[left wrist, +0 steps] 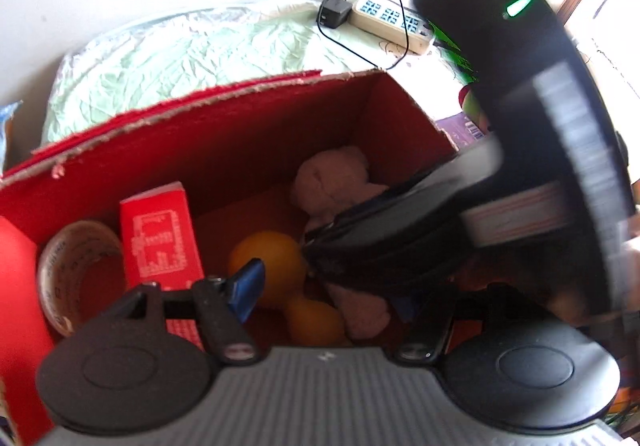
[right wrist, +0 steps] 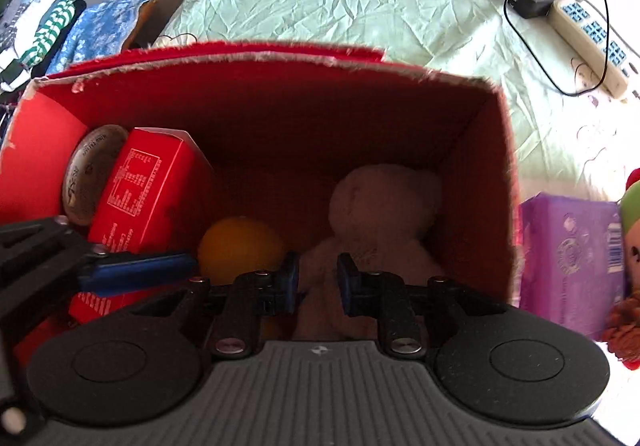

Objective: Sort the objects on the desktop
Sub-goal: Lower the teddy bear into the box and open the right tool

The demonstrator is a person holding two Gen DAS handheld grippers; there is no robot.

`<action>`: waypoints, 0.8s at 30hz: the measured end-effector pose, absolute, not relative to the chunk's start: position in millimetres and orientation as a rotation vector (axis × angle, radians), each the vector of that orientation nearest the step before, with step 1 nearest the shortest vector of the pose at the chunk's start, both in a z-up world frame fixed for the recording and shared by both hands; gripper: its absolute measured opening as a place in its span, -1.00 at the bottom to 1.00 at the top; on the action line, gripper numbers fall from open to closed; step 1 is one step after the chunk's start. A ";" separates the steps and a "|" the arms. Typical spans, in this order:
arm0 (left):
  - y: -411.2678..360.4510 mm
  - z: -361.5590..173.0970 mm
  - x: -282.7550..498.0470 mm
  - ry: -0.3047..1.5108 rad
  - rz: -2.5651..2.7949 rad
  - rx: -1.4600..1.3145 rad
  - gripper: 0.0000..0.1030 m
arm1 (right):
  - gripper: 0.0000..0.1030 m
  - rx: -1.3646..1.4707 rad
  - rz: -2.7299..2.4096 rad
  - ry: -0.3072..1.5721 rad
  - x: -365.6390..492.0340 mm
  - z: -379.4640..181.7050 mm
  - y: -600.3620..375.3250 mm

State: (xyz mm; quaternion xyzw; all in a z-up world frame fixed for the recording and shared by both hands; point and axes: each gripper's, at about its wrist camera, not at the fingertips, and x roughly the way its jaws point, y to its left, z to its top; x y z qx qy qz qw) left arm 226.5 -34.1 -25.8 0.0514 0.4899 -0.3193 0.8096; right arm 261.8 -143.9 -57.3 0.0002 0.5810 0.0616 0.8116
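A red cardboard box (left wrist: 224,142) (right wrist: 280,118) holds a beige teddy bear (left wrist: 332,182) (right wrist: 380,214), an orange (left wrist: 268,266) (right wrist: 240,246), a second small orange (left wrist: 316,322), a red carton (left wrist: 160,238) (right wrist: 148,198) and a tape roll (left wrist: 76,270) (right wrist: 92,182). My right gripper (right wrist: 318,280) is open over the box, its blue pads either side of the bear's lower body without closing on it. My left gripper (left wrist: 332,286) is open above the box; only its left pad (left wrist: 248,286) shows. The right gripper's black body (left wrist: 500,150) crosses the left wrist view.
A pale green crinkled cloth (right wrist: 360,2) lies behind the box. A power strip (right wrist: 588,34) (left wrist: 392,18) with a black adapter (right wrist: 528,0) is at the back right. A purple box (right wrist: 568,258) and a doll (right wrist: 632,246) stand right of the box. Striped socks (right wrist: 40,26) lie left.
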 end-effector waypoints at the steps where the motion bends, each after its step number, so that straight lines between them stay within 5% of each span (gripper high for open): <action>1: -32.1 -25.3 226.0 1.041 -0.673 0.118 0.24 | -0.63 0.027 0.129 1.257 263.5 -61.2 -144.7; 12: -2.2 -12.0 212.4 0.966 -0.678 0.072 0.43 | -0.45 0.029 0.108 1.129 251.4 -18.5 -159.1; 17: -11.0 -12.0 214.5 0.943 -0.692 0.058 0.45 | -0.53 -0.058 -0.015 1.120 256.3 -25.9 -141.5; 22: -5.3 -6.1 204.5 0.888 -0.664 0.112 0.47 | -0.01 -0.181 -0.065 1.112 261.9 -38.8 -121.1; 24: 1.8 -4.7 200.8 0.872 -0.653 0.132 0.48 | -0.11 -0.186 -0.076 1.116 264.0 -42.0 -119.6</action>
